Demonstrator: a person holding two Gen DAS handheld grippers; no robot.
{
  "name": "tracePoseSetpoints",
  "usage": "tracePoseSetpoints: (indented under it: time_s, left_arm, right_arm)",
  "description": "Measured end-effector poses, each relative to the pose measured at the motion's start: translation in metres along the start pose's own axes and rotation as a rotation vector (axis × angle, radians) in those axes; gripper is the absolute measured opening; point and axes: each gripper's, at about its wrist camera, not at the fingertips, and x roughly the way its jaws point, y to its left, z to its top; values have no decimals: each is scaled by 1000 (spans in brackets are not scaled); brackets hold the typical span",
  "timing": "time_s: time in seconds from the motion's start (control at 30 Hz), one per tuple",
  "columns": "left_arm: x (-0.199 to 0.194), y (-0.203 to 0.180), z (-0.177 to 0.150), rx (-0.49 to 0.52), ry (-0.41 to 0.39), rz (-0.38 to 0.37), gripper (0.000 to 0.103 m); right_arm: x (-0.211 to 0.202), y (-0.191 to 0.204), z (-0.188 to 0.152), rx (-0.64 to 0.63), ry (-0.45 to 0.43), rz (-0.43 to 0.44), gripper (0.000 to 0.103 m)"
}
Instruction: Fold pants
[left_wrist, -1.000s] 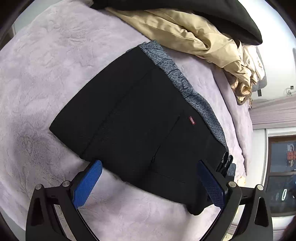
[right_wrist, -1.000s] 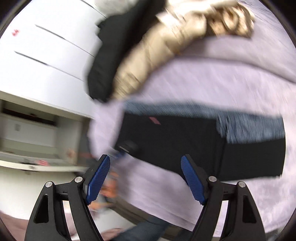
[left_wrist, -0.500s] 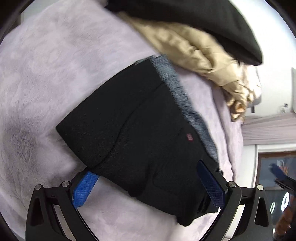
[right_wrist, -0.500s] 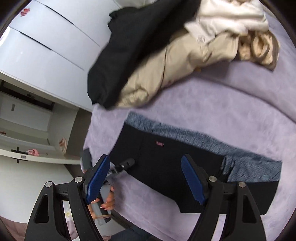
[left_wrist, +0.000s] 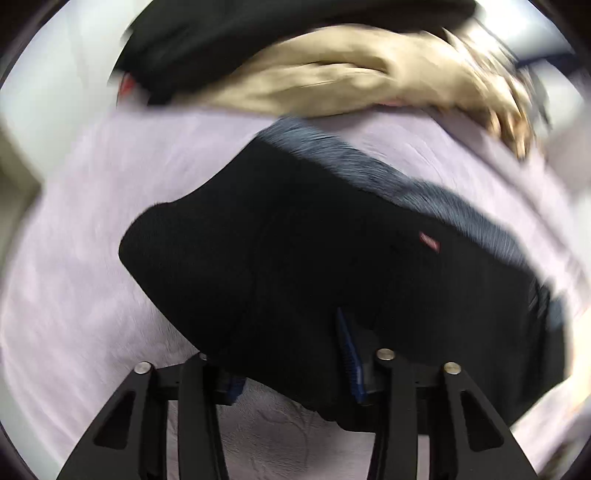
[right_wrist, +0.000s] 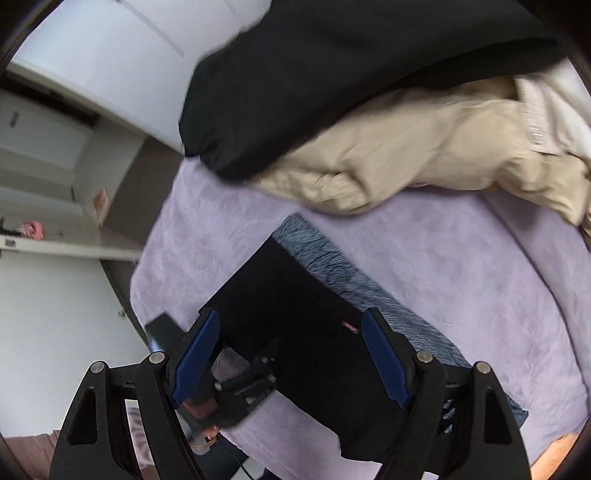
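Black fabric of the pants (left_wrist: 332, 251) hides your left gripper (left_wrist: 295, 373): fingers clamped on the near edge, frame centre, blurred. Right gripper (right_wrist: 291, 354) gapes wide, holding nothing. Open lilac blanket (right_wrist: 461, 266) at right; clothes pile (right_wrist: 406, 155) fills the top.

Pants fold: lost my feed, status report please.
Left hand-held gripper shut on black pants. Right hand-held gripper open above them. Tan garment heaped beyond, clear of the pants.

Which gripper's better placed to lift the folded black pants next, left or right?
Left. The left gripper is already shut on the black pants' near edge; the right gripper is open above them.
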Motion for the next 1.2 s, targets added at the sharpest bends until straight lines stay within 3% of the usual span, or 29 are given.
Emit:
tracePoseSetpoints:
  time_s: [0.07, 0.2, 0.37, 0.43, 0.47, 0.53, 0.57, 0.7, 0.83, 1.0, 1.2]
  left_arm:
    - [-2, -12, -1, 71, -28, 57, 43]
    - [-6, -17, -3, 123, -62, 88, 43]
    - [-11, -31, -6, 204, -108, 138, 43]
    - [-12, -32, -4, 204, -107, 137, 43]
    - [-12, -32, -3, 206, -98, 133, 43]
    - [-18, -38, -4, 232, -108, 134, 43]
    - [-25, -46, -3, 258, -131, 139, 43]
    - [-56, -71, 9, 310, -192, 128, 43]
    - [-95, -111, 19, 378, -268, 91, 43]
    - [-129, -193, 18, 489, -329, 9, 43]
    - [-140, -294, -18, 650, -312, -57, 43]
  right_arm:
    - [37, 17, 15, -33, 103, -1, 82]
    - [97, 41, 32, -79, 257, -12, 82]
    - [148, 64, 35, -125, 436, -5, 82]
    - [159, 67, 31, -152, 484, -52, 81]
    - [161, 66, 28, -170, 491, -84, 58]
    - [152, 57, 26, -158, 465, -61, 20]
    - [143, 50, 26, -131, 440, -36, 17]
    - [84, 19, 7, -97, 263, 85, 12]
    - [8, -39, -33, 37, 65, 278, 12]
    - [-68, -127, -120, 225, -182, 491, 13]
    - [-109, -232, -248, 390, -388, 622, 13]
